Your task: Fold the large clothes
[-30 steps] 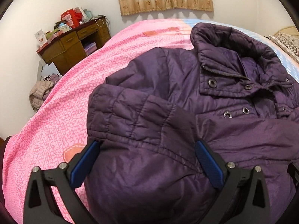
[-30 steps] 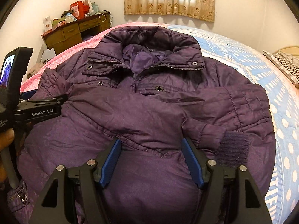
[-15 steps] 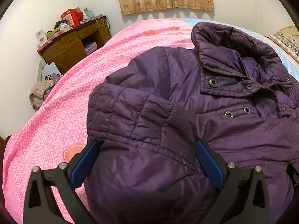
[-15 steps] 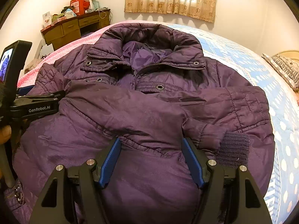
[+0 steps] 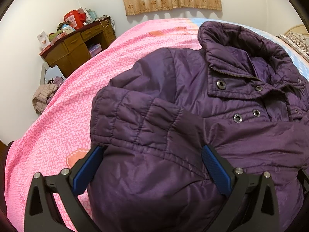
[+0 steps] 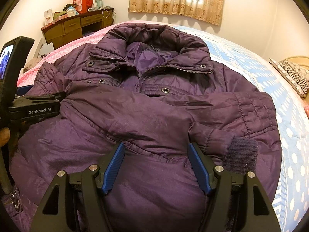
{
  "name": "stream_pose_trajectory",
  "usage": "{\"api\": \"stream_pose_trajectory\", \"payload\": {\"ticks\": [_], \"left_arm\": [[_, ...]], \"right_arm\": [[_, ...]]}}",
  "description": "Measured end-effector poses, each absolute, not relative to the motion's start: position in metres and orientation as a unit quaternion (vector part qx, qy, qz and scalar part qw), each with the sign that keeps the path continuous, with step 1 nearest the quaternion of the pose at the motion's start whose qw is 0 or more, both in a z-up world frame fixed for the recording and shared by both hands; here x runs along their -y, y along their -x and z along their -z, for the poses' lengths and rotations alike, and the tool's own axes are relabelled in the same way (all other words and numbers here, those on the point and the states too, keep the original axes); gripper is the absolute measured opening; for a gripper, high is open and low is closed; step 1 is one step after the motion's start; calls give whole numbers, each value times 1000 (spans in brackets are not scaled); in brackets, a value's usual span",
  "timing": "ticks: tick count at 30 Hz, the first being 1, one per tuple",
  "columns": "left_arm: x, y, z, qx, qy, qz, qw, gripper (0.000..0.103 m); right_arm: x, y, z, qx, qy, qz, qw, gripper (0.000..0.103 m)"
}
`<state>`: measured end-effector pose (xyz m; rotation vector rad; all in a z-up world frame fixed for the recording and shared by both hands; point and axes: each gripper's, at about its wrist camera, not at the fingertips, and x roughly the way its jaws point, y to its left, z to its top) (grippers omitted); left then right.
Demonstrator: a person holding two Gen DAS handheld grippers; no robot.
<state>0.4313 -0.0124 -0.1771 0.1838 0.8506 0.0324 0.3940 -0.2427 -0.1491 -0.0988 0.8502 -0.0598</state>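
A purple padded jacket (image 5: 193, 96) lies face up on the bed, collar (image 6: 154, 34) toward the far wall. Both sleeves are folded across its chest; the upper one ends in a dark knit cuff (image 6: 241, 156) at the right. My left gripper (image 5: 152, 148) stands wide open over the jacket's left side, just below the quilted sleeve fold (image 5: 135, 121). Its black fingers (image 6: 58, 96) also show side-on in the right wrist view. My right gripper (image 6: 156, 145) is open over the lower front, with fabric bulging between the blue pads and no pinch showing.
The bed cover is pink (image 5: 77, 96) on the left and blue with white dots (image 6: 280, 96) on the right. A cluttered wooden desk (image 5: 77, 46) stands in the far left corner, a pale garment (image 5: 43, 96) lies on the floor beside it. A striped pillow (image 6: 291, 75) lies far right.
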Motion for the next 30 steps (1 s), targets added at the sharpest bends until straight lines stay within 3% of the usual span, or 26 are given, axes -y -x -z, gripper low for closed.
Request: {"api": "stream_pose_trajectory", "payload": {"ticks": [13, 26, 30], "left_arm": [[15, -430, 178, -412, -97, -20, 906, 103], [12, -427, 179, -406, -91, -17, 909, 103], [12, -427, 178, -406, -93, -18, 909, 103]], "right_arm": [[242, -394, 149, -411, 49, 31, 910, 68], [270, -395, 147, -408, -49, -35, 911, 70], [265, -395, 148, -409, -35, -27, 911, 70]]}}
